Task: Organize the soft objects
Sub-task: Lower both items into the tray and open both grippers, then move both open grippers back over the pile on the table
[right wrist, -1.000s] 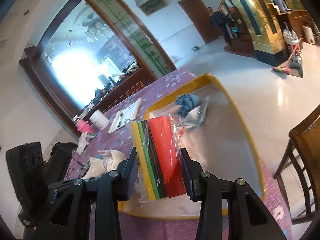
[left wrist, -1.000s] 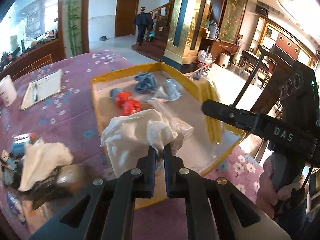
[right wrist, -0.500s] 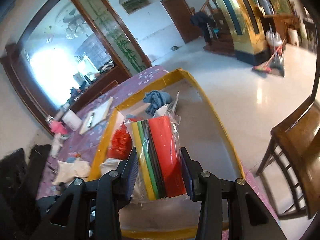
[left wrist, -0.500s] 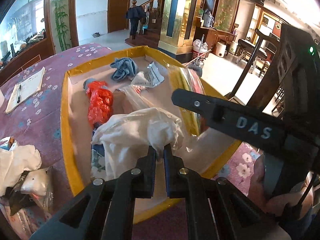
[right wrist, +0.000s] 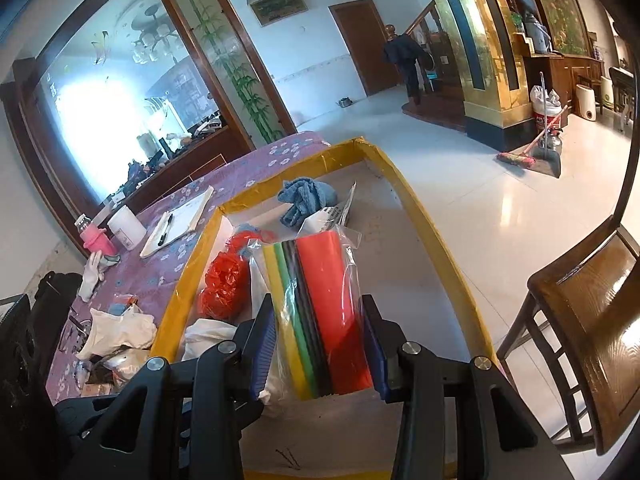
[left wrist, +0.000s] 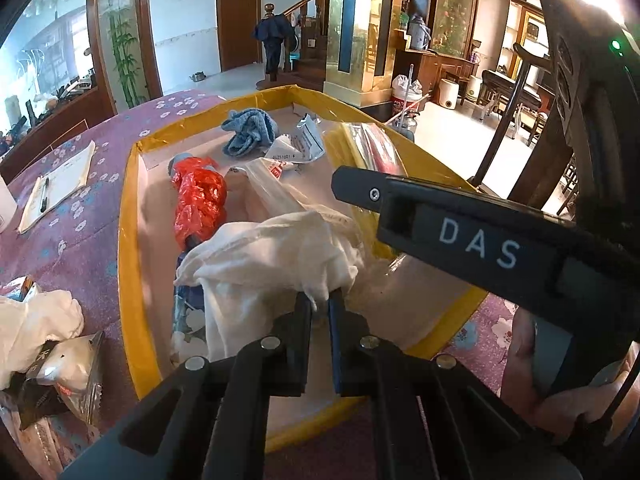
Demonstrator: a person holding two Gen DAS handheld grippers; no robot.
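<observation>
Pinching crumpled white cloth, left claw; right claw clamping bagged foam sheets

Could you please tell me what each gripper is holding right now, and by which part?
The left gripper pinches the white cloth by a bunched fold at its near edge. The right gripper clamps the bagged stack of coloured sheets across its near end.

Both loads now over the box

The white cloth moved from the table edge to over the yellow box. The bagged sponges came lower.
</observation>
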